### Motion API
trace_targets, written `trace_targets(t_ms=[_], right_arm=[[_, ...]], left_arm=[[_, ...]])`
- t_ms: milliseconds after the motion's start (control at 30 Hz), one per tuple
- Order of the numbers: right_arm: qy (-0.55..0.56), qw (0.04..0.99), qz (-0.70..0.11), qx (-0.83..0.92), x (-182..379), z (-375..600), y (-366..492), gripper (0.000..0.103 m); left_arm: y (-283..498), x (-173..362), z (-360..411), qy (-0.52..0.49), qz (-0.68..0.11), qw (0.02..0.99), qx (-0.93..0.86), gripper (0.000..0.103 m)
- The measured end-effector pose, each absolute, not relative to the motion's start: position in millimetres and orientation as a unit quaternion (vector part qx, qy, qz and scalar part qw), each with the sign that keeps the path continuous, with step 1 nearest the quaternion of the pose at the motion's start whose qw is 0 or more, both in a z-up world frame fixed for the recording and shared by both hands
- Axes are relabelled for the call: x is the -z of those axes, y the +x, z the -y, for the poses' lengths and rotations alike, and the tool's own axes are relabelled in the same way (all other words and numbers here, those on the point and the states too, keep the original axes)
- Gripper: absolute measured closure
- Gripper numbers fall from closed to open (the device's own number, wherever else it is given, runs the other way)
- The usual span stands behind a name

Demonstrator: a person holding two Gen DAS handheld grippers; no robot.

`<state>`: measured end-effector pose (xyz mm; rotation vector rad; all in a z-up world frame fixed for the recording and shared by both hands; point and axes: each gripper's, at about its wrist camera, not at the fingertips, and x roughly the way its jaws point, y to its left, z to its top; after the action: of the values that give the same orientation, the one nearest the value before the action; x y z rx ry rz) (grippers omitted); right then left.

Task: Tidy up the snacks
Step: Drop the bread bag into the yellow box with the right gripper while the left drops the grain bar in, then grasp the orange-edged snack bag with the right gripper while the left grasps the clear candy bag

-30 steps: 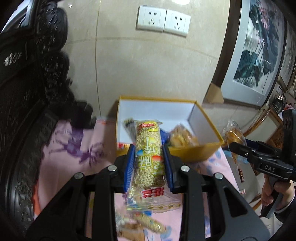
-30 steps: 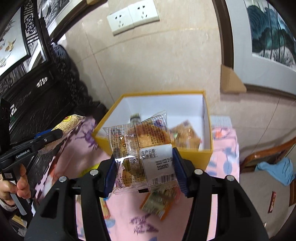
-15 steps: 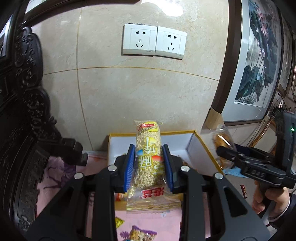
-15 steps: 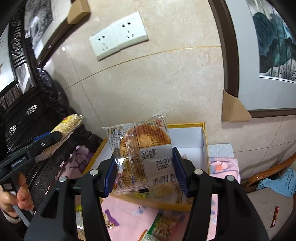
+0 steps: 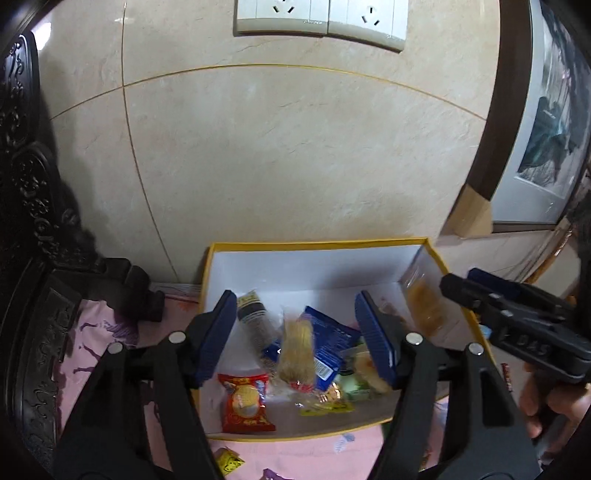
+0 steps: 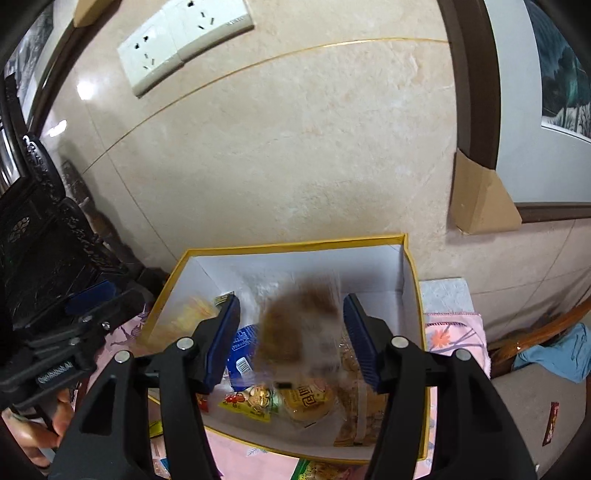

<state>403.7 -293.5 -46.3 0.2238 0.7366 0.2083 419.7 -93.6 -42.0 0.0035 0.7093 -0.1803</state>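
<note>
Snacks were going into the yellow-rimmed cardboard box (image 5: 317, 243), which stood on a pink patterned cloth (image 5: 110, 332) against a beige tiled wall, below a pair of white wall sockets (image 5: 317, 18).

The left gripper (image 5: 295, 295) hung over the box, tilted downward, and its jaws had just been opening. The puffed rice bar (image 5: 295, 350) showed as a yellow blur between the blue pads with clear space on both sides, so it was released. It was low in the box among the snacks already there. Beside it lay a dark seed bar (image 5: 255, 317) and a blue packet (image 5: 332, 339), with a red packet (image 5: 245, 398) nearer the front wall.

The right gripper (image 6: 291, 298) was over the right half of the same box. The clear-wrapped pastry packet (image 6: 299, 332) was a brown smear between its pads. A gap showed on the left side, and the right side was too blurred to judge. The grip looked let go, with the packet inside the box walls above a round bun packet (image 6: 306, 400).

Each tool was held by a person's hand: the right hand (image 5: 554, 402) showed at the edge of the left wrist view, the left hand (image 6: 48, 424) at the edge of the right wrist view. Dark carved furniture (image 5: 22, 221) stood to the left of the box, and a framed painting (image 6: 554, 74) with a cardboard corner guard (image 6: 480, 199) hung to its right.
</note>
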Motion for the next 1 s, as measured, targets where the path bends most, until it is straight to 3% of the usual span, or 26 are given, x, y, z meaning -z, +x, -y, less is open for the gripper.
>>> trace_targets(t_ms=[467, 567, 1000], right_arm=[[0.114, 0.923, -0.352, -0.107, 28.3, 296.7, 349.5, 0.043], [0.112, 0.924, -0.351, -0.101, 29.3, 301.9, 328.1, 0.04], [0.148, 0.867, -0.471, -0.065, 138.9, 312.5, 238.0, 0.039]], left_arm=[[389.9, 28.8, 96.6, 0.022, -0.344, 0.935, 0.08, 0.034], [372.7, 25.0, 81.7, 0.001, -0.339, 0.938, 0.072, 0.029], [266.1, 56.3, -36.2, -0.035, -0.352, 0.934, -0.042, 0.027]])
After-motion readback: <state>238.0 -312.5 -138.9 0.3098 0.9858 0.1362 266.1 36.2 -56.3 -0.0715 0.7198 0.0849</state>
